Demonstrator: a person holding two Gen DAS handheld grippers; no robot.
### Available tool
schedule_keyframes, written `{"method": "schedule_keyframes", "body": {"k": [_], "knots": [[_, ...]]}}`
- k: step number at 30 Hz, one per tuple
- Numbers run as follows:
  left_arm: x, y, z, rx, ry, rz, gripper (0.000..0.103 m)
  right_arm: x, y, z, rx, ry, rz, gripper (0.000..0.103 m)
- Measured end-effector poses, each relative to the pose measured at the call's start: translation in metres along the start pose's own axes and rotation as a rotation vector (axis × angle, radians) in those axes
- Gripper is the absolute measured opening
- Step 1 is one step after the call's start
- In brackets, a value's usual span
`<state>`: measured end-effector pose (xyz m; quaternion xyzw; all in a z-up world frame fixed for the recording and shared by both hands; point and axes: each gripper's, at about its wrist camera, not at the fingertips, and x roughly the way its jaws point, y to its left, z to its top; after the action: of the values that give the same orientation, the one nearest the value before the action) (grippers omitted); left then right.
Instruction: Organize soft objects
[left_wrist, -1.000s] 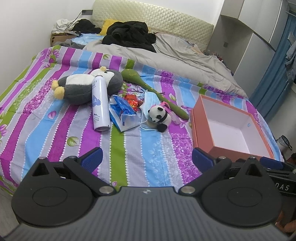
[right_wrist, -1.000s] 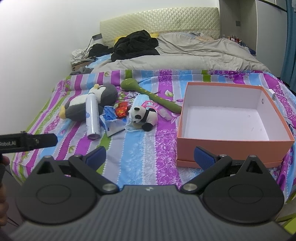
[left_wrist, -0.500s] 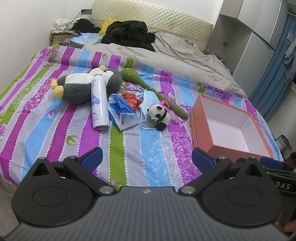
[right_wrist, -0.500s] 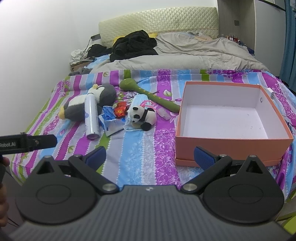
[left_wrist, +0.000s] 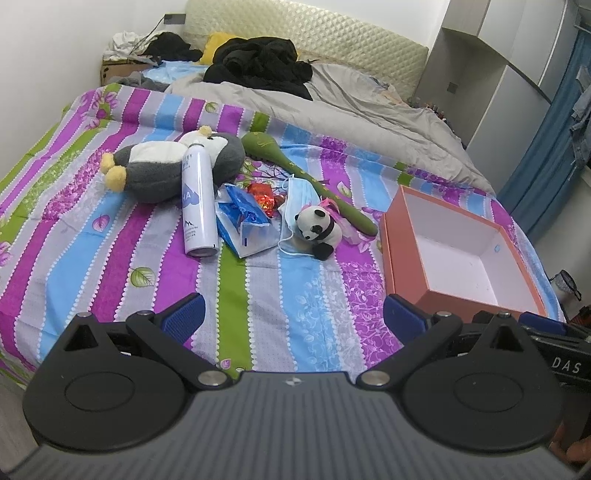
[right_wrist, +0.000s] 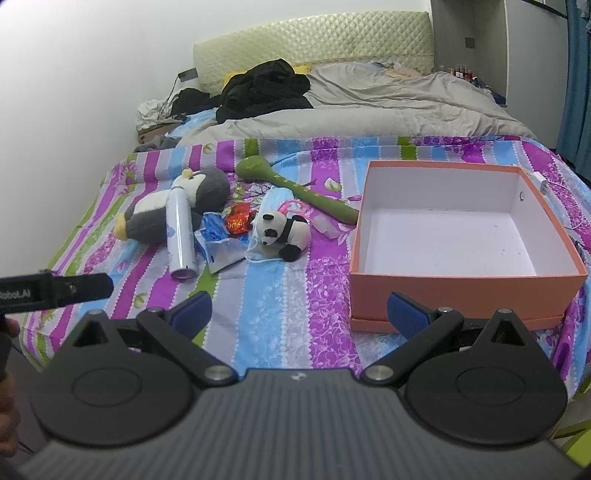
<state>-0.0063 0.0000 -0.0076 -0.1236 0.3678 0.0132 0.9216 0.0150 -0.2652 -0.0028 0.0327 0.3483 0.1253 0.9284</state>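
Both grippers, left (left_wrist: 291, 314) and right (right_wrist: 299, 308), fingers spread wide, empty, short of pile. Panda (right_wrist: 282, 230) lies on mask, nearest box (right_wrist: 465, 284); likely first pick.

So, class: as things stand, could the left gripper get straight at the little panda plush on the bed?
Probably yes. The left gripper is open and empty, and only bare striped bedspread lies between it and the panda plush, which rests on top of a face mask, uncovered.
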Motion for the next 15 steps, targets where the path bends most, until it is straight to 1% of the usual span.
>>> {"method": "schedule_keyframes", "body": {"k": [10, 15], "knots": [[0.029, 0.008, 0.018, -0.014, 0.027, -0.006, 0.103, 0.021, -0.002, 0.017, 0.016, 0.007, -0.005, 0.103], [0.047, 0.012, 0.026, -0.015, 0.043, 0.007, 0.103, 0.039, -0.004, 0.022, 0.016, 0.034, 0.005, 0.103]]}}
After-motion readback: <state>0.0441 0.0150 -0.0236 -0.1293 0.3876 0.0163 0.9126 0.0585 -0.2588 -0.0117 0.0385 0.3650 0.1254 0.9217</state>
